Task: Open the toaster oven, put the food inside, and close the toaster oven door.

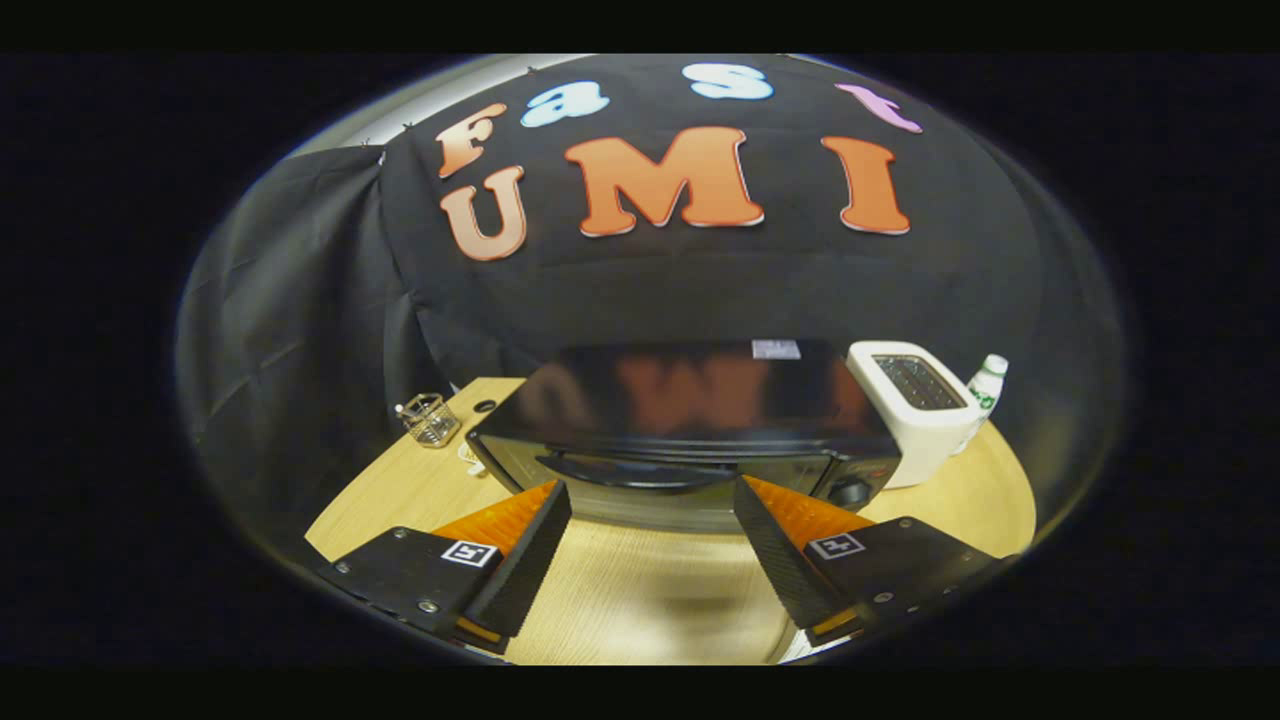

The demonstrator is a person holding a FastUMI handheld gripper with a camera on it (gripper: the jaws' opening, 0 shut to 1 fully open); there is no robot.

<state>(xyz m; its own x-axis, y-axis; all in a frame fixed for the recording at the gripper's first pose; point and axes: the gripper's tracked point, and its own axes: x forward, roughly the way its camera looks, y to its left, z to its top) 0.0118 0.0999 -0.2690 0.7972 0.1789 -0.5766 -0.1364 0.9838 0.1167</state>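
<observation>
- While your gripper (pixel 652 515) hangs with its fingers spread wide and holding nothing, the glossy black toaster oven (pixel 685 430) sits just ahead of them on the pale wooden table (pixel 640 590); its door looks shut, handle (pixel 640 470) between the fingertips
- Risk, as I judge it: a high or skewed approach could slip off that curved handle, or shove the oven back; the white toaster (pixel 915 405) stands just beside it
- Food: I cannot tell where it is

We see the black, box-shaped toaster oven (pixel 690 430) with a glossy top at the centre of the frame, standing upright. Its front door is closed, the curved dark handle (pixel 640 472) across the door's upper edge.
</observation>
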